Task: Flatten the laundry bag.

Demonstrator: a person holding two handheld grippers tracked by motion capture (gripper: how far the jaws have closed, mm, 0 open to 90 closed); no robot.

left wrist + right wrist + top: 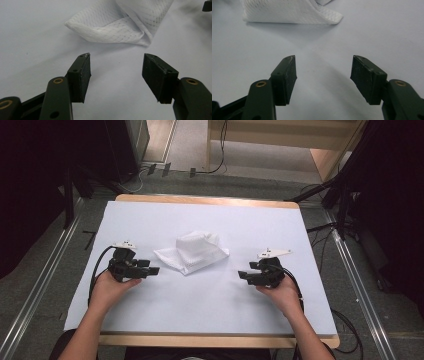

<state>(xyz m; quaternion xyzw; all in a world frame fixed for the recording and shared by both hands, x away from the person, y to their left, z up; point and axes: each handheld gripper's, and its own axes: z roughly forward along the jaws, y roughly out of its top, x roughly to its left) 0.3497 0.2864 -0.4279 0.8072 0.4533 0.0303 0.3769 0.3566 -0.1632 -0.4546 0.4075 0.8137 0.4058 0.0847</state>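
While the folded cloth [192, 251] lies apart between them, each hand-held gripper [152, 270] [243, 275] gapes, seemingly empty.

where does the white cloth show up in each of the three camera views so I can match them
High view: the white cloth lies crumpled at the table's middle, between the two grippers.
Left gripper view: top centre to right, beyond the open jaws, not touched.
Right gripper view: top left, beyond the open jaws, not touched.
Shared landmark: the pale sheet under the cloth, seen in all three.
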